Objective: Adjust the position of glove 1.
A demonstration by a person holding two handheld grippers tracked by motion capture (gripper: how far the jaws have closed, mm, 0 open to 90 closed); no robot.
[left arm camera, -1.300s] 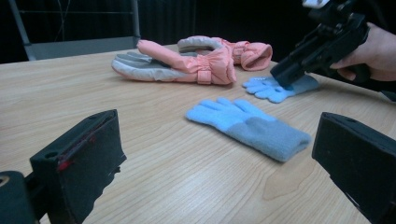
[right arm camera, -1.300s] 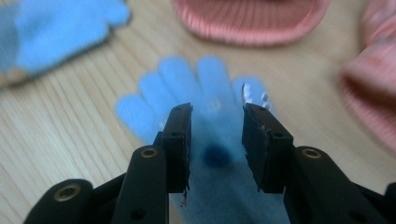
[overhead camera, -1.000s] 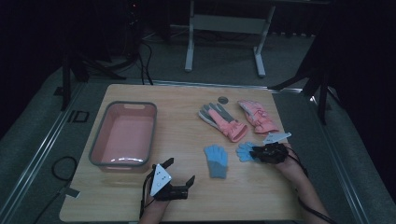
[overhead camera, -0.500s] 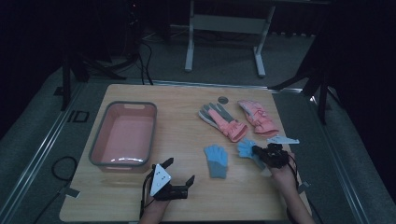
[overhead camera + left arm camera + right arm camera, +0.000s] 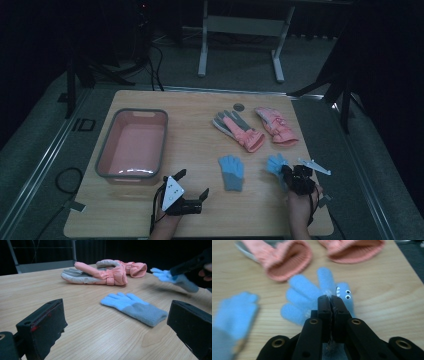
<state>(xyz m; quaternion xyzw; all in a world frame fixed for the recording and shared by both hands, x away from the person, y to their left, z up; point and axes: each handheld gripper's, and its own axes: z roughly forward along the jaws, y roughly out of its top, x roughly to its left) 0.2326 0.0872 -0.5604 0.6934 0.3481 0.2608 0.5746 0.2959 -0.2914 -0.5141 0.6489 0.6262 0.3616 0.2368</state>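
Observation:
My right gripper [image 5: 285, 171] [image 5: 331, 298] is shut on a blue knit glove [image 5: 275, 163] [image 5: 307, 297] near its palm; one finger bears small eyes and teeth. In the left gripper view that glove [image 5: 175, 278] hangs just above the wood. A second blue glove [image 5: 231, 171] [image 5: 135, 305] [image 5: 234, 312] lies flat at the table's middle front. Two pink and grey gloves [image 5: 240, 130] [image 5: 276, 126] lie farther back. My left gripper [image 5: 193, 182] [image 5: 116, 325] rests open near the front edge, nothing between its jaws.
A pink tub with a grey rim [image 5: 131, 112] stands on the left half of the wooden table [image 5: 200, 220]. A small grey disc [image 5: 239, 106] lies behind the pink gloves. A metal stand [image 5: 240, 25] is on the floor beyond the table.
My right gripper has drawn back toward the near edge and risen a little, taking the blue glove with it off the wood. The left gripper has stayed where it was.

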